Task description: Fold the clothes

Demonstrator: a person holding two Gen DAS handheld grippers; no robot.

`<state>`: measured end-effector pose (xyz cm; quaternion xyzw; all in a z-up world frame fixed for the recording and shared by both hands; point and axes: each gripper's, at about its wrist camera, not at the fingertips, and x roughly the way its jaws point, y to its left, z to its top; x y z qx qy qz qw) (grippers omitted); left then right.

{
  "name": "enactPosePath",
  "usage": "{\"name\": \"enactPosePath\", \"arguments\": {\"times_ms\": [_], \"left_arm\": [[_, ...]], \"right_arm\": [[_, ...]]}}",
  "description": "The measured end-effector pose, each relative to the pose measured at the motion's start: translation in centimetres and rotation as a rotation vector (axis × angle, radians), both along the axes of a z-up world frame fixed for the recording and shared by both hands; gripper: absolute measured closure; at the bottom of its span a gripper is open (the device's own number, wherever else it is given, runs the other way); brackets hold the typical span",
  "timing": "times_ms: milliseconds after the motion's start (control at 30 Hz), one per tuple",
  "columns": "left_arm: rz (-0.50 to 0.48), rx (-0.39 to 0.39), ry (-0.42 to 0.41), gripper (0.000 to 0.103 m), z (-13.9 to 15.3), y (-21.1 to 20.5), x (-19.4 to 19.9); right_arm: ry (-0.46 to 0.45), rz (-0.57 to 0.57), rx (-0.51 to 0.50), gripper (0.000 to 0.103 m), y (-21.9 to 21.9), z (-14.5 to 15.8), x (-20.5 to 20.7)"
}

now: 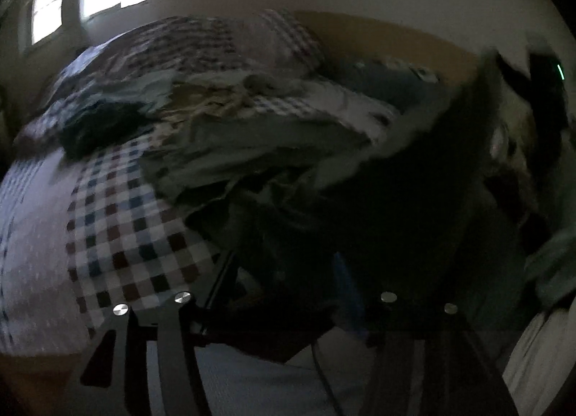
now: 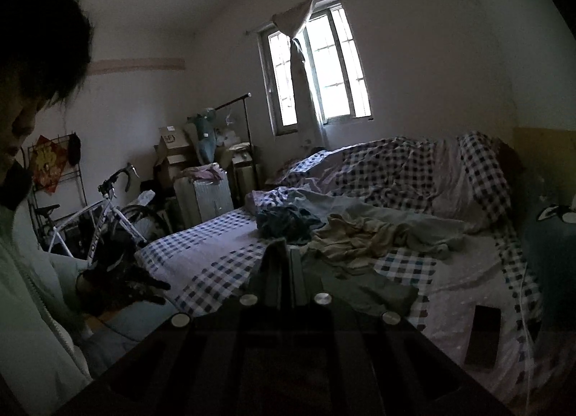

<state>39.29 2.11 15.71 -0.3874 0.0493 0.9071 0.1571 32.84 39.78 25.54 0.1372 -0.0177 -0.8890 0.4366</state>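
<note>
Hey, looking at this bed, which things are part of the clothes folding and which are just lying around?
For the folding:
- grey-green garment
- cream garment
- dark blue garment
- pale blue garment

Just lying about:
- phone on the checked bedcover
- bicycle
- suitcase
- cardboard boxes

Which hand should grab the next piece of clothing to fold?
Probably the left. The left gripper is open right over the crumpled grey-green garment, while the right gripper is shut and sits farther back above the checked bedspread.
</note>
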Motion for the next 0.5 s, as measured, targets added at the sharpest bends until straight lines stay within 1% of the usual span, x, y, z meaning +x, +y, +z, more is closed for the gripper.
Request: {"name": "enactPosePath", "arguments": {"times_ms": [67, 100, 200, 267, 367, 400, 467, 500], "left_arm": [[-0.098, -0.091, 0.015, 0.042, -1.1, 2.2, 0.2], [-0.188, -0.163, 0.021, 0.042, -1.9, 4.0, 0.5], [-0.425, -0.321, 0.024, 0.042, -4.2, 8.1, 1.9], [-0.575, -0.415, 0.014, 0.043, -5.8, 10.1, 3.2], [-0.797, -0.599, 0.007, 0.043, -9.0, 12.4, 5.6], [-0.864, -0.647, 0.006, 0.043, -10.0, 12.8, 6.4], [-0.939, -0.681, 0.010, 0.043, -11.0, 13.2, 7.1], [-0.969, -0.679, 0.018, 0.043, -11.1, 13.3, 7.3]], "right_arm": [[-0.008, 0.004, 0.003, 0.102, -0.2, -0.1, -0.2], [-0.010, 0.007, 0.005, 0.102, -0.4, -0.2, -0.2], [-0.018, 0.014, 0.012, 0.102, -0.7, -0.5, -0.4], [-0.022, 0.019, 0.012, 0.101, -0.9, -0.7, -0.5], [-0.030, 0.026, 0.012, 0.101, -1.2, -1.0, -0.6], [-0.032, 0.027, 0.013, 0.101, -1.2, -1.0, -0.7], [-0.036, 0.029, 0.013, 0.101, -1.4, -1.2, -0.7], [-0.039, 0.030, 0.014, 0.101, -1.4, -1.3, -0.8]]}}
